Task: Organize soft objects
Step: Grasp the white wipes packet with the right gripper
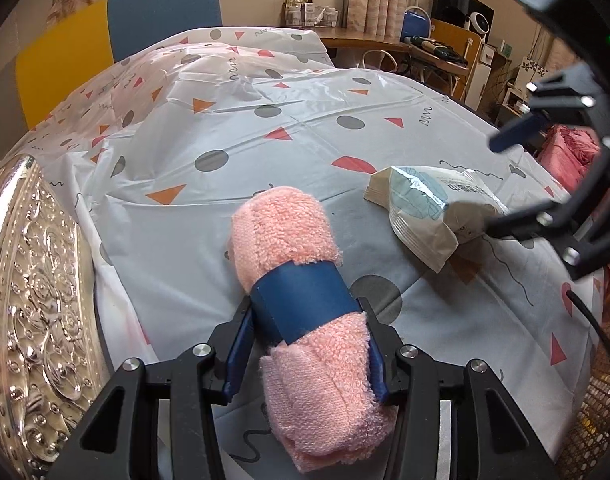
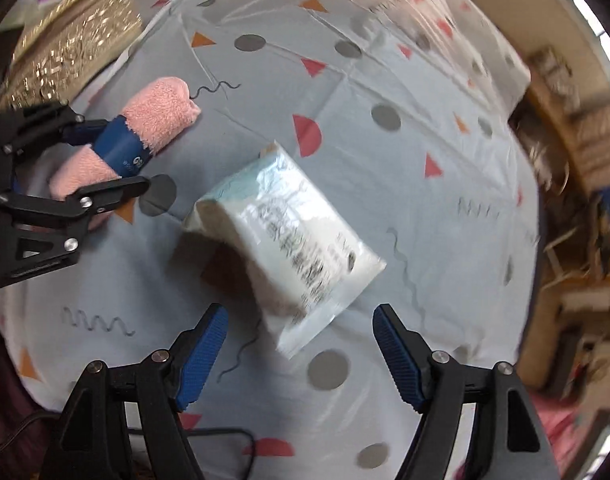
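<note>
A rolled pink towel [image 1: 289,236] with a dark blue paper band lies on the patterned tablecloth [image 1: 233,128]. My left gripper [image 1: 307,352] is shut on it at the band, and its blue pads press both sides. The right wrist view shows the same towel [image 2: 161,108] in the left gripper [image 2: 121,152] at the left. A white plastic tissue pack [image 2: 281,240] lies to the right of the towel, slightly blurred. My right gripper [image 2: 301,316] hangs over the pack's near corner, jaws wide apart, pads off it. In the left wrist view the pack [image 1: 421,208] sits beside the right gripper [image 1: 499,184].
A silver embossed tray [image 1: 33,300] stands at the table's left edge, close to the towel. Blue and yellow chair backs [image 1: 165,12] are behind the table. Pink cloth [image 1: 569,152] lies off the right edge. A black cable [image 2: 225,436] runs along the near edge.
</note>
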A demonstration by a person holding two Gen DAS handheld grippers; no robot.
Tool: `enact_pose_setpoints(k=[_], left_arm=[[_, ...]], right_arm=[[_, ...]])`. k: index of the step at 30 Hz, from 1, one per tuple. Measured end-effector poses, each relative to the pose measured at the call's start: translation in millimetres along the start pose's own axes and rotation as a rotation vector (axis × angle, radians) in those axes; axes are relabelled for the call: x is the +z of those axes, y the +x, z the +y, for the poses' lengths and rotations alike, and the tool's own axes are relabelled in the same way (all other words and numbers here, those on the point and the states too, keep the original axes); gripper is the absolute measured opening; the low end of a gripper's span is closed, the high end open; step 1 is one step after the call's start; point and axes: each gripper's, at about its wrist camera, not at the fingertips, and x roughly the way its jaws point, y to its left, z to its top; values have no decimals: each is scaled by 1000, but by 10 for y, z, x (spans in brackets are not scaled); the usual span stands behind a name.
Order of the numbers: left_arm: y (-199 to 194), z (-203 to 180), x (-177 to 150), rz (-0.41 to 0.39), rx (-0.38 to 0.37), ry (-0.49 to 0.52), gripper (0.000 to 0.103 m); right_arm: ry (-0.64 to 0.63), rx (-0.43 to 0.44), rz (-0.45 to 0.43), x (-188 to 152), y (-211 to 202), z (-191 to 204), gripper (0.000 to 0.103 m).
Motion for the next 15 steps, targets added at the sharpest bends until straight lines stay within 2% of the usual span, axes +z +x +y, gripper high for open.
enact_pose_setpoints(k=[1, 4, 6, 9, 12, 15], left_arm=[[1, -4, 1, 0, 2, 2, 50], [5, -2, 4, 1, 3, -4, 50], [3, 0, 1, 1, 2, -3, 50], [-1, 1, -4, 0, 1, 2, 50], [0, 4, -7, -1, -1, -7, 50], [-3, 10, -10, -2, -3, -17, 50]], right_arm=[[-18, -14, -5, 82, 28, -13, 77], [-4, 14, -1, 297, 172, -74, 78], [87, 43, -10, 436, 279, -162, 77], [249, 226, -66, 532, 307, -318, 77], [258, 263, -111, 512, 206, -412, 78], [228, 235, -106, 497, 175, -515, 80]])
